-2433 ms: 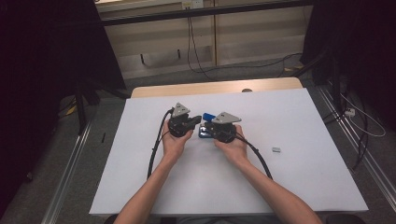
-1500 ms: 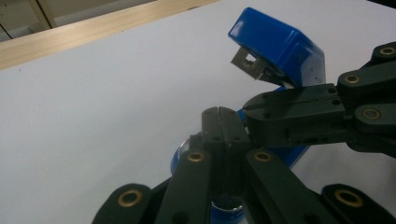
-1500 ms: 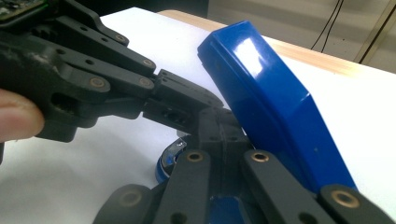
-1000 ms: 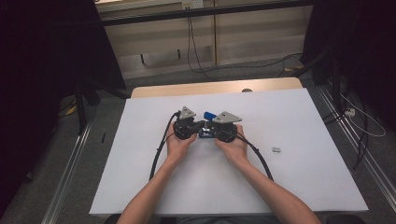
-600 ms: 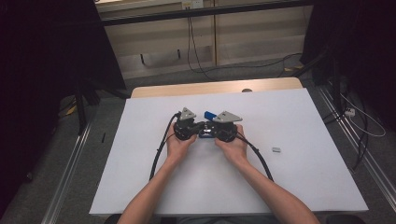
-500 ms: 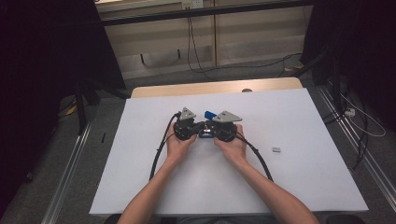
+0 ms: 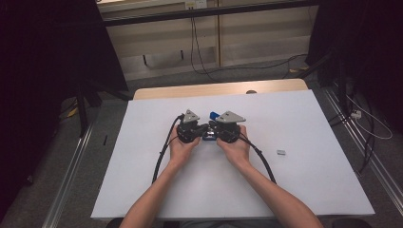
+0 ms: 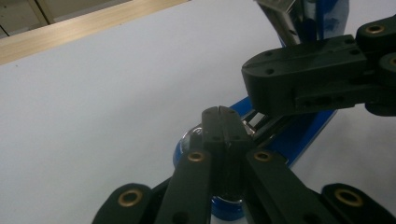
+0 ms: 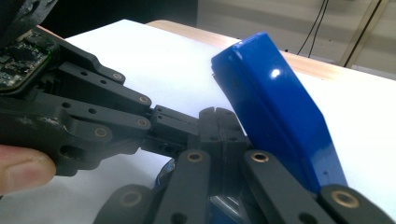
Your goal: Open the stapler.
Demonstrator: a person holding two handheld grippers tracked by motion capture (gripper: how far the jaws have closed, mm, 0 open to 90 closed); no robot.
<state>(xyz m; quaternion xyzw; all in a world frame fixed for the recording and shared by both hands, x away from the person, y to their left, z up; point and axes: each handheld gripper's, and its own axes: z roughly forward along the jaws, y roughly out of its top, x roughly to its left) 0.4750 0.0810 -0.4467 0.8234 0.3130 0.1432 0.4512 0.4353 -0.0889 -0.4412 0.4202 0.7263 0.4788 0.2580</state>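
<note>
High view: left gripper and right gripper, jaws closed, meet at blue stapler

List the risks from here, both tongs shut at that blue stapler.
1. Left tongs and right tongs meet tip to tip beside the stapler; they could knock together or jam.
2. Its top stands tilted up; a nudge may snap it down or skid it across the white sheet.

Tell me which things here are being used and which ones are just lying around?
Being used:
- blue stapler, opened up between the two tools
- left gripper, jaws shut
- right gripper, jaws shut

Just lying around:
- small grey piece on the white table, off to the right
</note>
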